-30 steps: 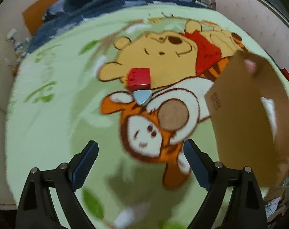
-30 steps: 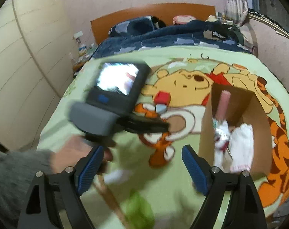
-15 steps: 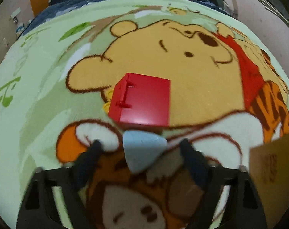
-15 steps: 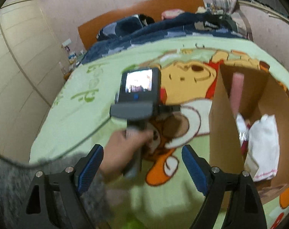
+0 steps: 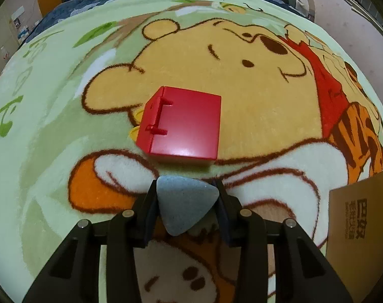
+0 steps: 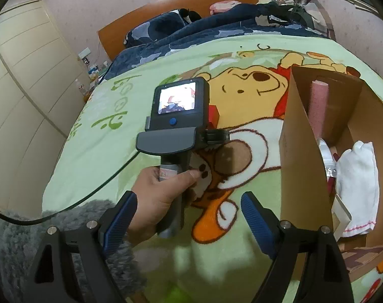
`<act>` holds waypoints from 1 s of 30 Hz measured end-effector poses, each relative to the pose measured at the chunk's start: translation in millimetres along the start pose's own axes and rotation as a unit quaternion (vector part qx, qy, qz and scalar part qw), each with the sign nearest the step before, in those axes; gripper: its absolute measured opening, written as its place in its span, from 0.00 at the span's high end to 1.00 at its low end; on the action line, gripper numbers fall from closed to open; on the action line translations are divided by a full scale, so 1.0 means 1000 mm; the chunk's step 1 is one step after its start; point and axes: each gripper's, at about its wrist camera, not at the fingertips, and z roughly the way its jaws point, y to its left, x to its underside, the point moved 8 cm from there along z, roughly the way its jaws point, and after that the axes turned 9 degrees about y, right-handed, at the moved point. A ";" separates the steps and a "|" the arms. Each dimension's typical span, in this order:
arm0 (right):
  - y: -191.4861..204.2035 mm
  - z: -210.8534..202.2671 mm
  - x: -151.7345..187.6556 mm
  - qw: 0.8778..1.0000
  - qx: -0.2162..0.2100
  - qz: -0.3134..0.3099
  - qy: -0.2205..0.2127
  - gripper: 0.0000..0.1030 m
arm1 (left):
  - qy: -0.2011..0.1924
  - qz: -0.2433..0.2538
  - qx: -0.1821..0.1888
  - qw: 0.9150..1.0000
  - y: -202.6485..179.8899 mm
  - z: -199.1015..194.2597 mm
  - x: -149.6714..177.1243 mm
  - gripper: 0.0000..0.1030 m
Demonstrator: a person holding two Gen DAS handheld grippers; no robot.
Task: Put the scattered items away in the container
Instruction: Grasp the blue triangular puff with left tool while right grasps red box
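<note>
In the left wrist view my left gripper (image 5: 187, 197) is shut on a grey-blue rounded triangular sponge (image 5: 186, 202) that lies on the cartoon blanket. A red plastic box (image 5: 182, 123) lies just beyond it. The cardboard box (image 5: 363, 237) is at the right edge. In the right wrist view my right gripper (image 6: 188, 217) is open and empty above the blanket. The left hand-held gripper (image 6: 177, 118) is ahead of it, hiding the sponge; a corner of the red box (image 6: 213, 116) shows. The open cardboard box (image 6: 300, 151) stands to the right.
The cardboard box holds a pink roll (image 6: 319, 106), a white cloth (image 6: 357, 176) and other small items. A dark blue quilt (image 6: 216, 32) and a wooden headboard (image 6: 166, 7) lie at the bed's far end. Cream wardrobes (image 6: 27, 88) stand to the left.
My left gripper moved down and forward to the sponge and shut on it. My right gripper stayed open, shifting a little as the view steadied.
</note>
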 end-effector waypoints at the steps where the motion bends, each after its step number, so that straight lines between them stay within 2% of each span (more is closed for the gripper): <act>1: 0.000 0.001 0.000 1.000 -0.001 0.000 0.001 0.16 | 0.000 -0.002 0.000 1.000 0.001 -0.003 0.001 0.60; 6: 0.006 0.002 -0.005 1.000 -0.001 -0.008 0.001 0.16 | -0.001 -0.018 0.002 1.000 0.018 -0.022 0.013 0.60; 10: 0.018 0.010 -0.019 1.000 0.001 -0.029 -0.007 0.16 | -0.009 -0.031 -0.023 0.999 0.053 -0.039 0.033 0.60; 12: 0.028 0.018 -0.034 0.999 -0.008 -0.047 -0.019 0.12 | -0.004 -0.047 -0.031 0.998 0.076 -0.042 0.045 0.60; 16: 0.037 0.044 -0.085 0.998 -0.009 -0.056 -0.036 0.12 | 0.014 -0.095 -0.046 0.994 0.137 -0.038 0.070 0.60; 19: 0.033 0.075 -0.112 0.998 0.020 -0.055 -0.024 0.12 | 0.022 -0.124 -0.057 0.990 0.177 -0.033 0.083 0.60; 23: 0.019 0.132 -0.132 0.996 0.065 -0.068 0.013 0.12 | 0.019 -0.144 -0.065 0.987 0.206 -0.035 0.087 0.60; 27: -0.001 0.184 -0.137 0.991 0.096 -0.069 0.056 0.12 | 0.020 -0.149 -0.060 0.987 0.213 -0.033 0.089 0.60; 30: -0.016 0.206 -0.143 0.989 0.119 -0.059 0.061 0.12 | 0.022 -0.151 -0.056 0.987 0.213 -0.030 0.088 0.60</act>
